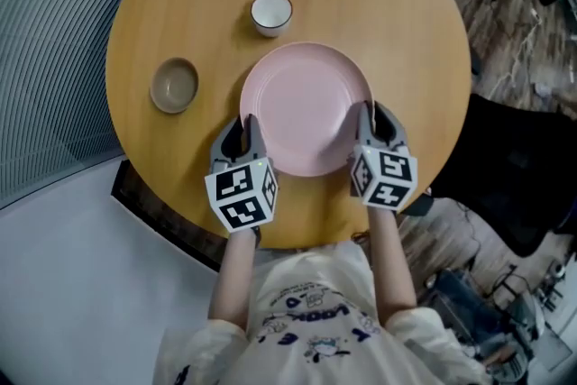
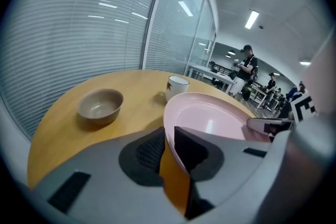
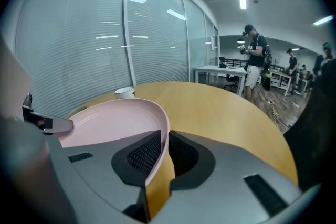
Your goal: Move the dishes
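A large pink plate [image 1: 306, 104] lies near the front of the round wooden table [image 1: 415, 22]. My left gripper [image 1: 245, 127] is shut on the plate's front-left rim, which runs between its pads in the left gripper view, plate [image 2: 210, 120]. My right gripper [image 1: 368, 118] is shut on the front-right rim, and the rim stands pinched between its jaws in the right gripper view, plate [image 3: 115, 120]. A small tan bowl [image 1: 175, 85] sits to the left of the plate. A white cup [image 1: 270, 13] stands behind it.
Slatted blinds behind glass [image 1: 54, 59] curve round the table's left side. To the right lie a dark chair [image 1: 518, 167] and cables on the floor. People stand at desks far off in the right gripper view [image 3: 254, 57].
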`<state>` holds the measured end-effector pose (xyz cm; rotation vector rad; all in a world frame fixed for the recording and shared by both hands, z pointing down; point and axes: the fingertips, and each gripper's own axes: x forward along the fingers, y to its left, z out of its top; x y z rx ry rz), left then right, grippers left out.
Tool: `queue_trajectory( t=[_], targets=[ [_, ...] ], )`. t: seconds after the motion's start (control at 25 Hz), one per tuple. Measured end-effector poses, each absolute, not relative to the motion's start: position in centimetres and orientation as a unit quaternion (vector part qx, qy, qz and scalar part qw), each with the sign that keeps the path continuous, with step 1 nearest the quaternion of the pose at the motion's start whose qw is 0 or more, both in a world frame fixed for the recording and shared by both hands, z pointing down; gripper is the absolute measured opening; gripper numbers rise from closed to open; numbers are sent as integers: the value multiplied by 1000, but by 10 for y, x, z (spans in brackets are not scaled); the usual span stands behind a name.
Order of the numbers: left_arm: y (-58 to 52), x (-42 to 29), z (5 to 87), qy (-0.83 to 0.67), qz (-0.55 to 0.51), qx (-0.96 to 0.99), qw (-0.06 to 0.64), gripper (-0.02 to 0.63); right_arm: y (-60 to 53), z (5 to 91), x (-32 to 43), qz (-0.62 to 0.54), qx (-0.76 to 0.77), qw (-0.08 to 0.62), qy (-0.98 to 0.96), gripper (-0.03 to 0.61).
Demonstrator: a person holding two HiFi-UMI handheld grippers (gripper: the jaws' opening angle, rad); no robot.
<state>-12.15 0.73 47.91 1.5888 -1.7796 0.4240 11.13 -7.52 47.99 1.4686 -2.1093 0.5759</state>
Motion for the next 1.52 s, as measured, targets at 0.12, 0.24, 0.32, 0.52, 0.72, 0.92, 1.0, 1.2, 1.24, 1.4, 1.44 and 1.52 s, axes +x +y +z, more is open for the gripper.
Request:
queue_trajectory(
  t=[0.12,0.24,0.32,0.52,0.72,0.92,1.0,1.2,1.24,1.4,1.44,1.52],
  targets=[
    [-21,-107,462,-664,158,649,336,57,-80,461,133,209,575,238,-754,46],
    [-37,-85,446,-649,162,669,323,57,-82,446,158,210,597,229,-740,46],
    [-51,-66,438,-636,163,686,313,57,-85,439,179,211,614,222,-728,46],
    [-81,-16,437,-612,169,709,307,57,-100,437,230,216,636,219,-708,46],
    [-97,19,454,-600,185,713,311,57,-110,453,266,221,641,229,-698,46],
    [-113,44,479,-588,210,713,319,57,-119,482,291,241,644,241,-685,46],
    [-116,52,489,-586,221,710,321,57,-120,493,298,248,643,245,-682,46],
    [-119,62,515,-580,244,705,328,57,-119,518,309,262,642,255,-674,46],
    [-119,63,520,-579,248,703,331,57,-118,522,310,264,641,257,-673,46],
    [-121,65,531,-578,258,698,335,57,-118,533,313,263,638,264,-674,46],
    [-121,66,533,-578,260,697,335,57,-118,536,313,262,637,267,-674,46],
    [-121,66,535,-578,262,698,332,57,-116,538,313,261,635,267,-676,46]
  ],
)
